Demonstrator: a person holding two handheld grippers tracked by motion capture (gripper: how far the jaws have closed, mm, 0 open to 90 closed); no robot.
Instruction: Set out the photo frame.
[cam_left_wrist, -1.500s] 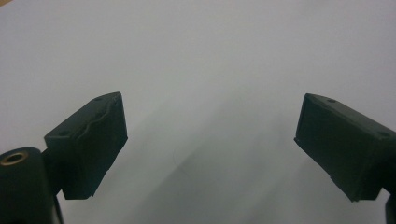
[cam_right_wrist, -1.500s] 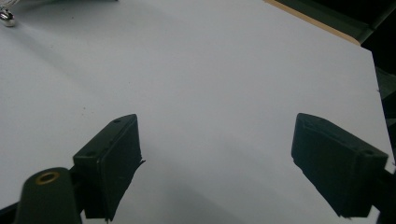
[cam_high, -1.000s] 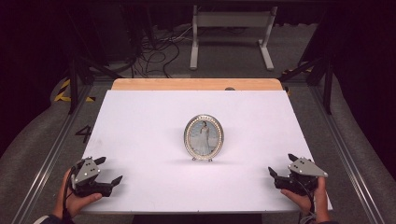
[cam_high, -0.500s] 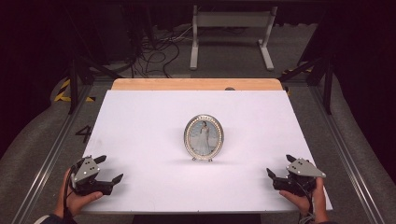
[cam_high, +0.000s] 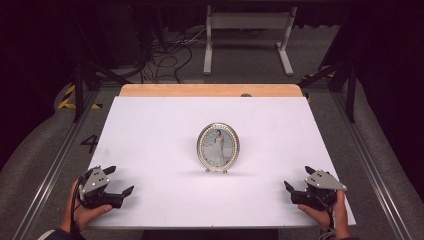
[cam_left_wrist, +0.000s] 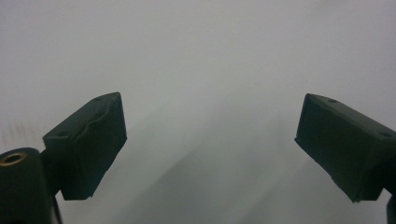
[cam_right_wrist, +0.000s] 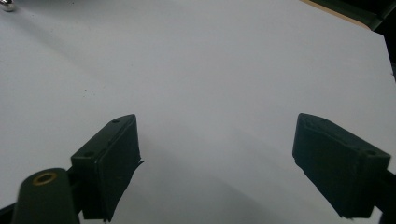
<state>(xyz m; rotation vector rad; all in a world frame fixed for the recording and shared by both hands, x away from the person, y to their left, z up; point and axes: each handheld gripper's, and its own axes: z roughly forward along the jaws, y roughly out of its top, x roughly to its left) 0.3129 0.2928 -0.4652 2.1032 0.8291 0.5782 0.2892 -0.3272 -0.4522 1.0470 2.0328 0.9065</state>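
Observation:
An oval silver picture frame holding a photo of a figure in a white dress stands upright on small feet at the middle of the white tabletop. My left gripper rests open at the near left corner, held by a hand, its jaws wide apart over bare white surface. At the near right corner my right gripper is open too, well apart from the frame, with nothing between its jaws. One foot of the frame peeks in at the top left of the right gripper view.
A wooden strip borders the table's far edge. Metal rails run along both sides. Beyond the table lie floor cables and a white stand.
Both grippers have shifted only slightly near the front corners. The picture frame has not moved.

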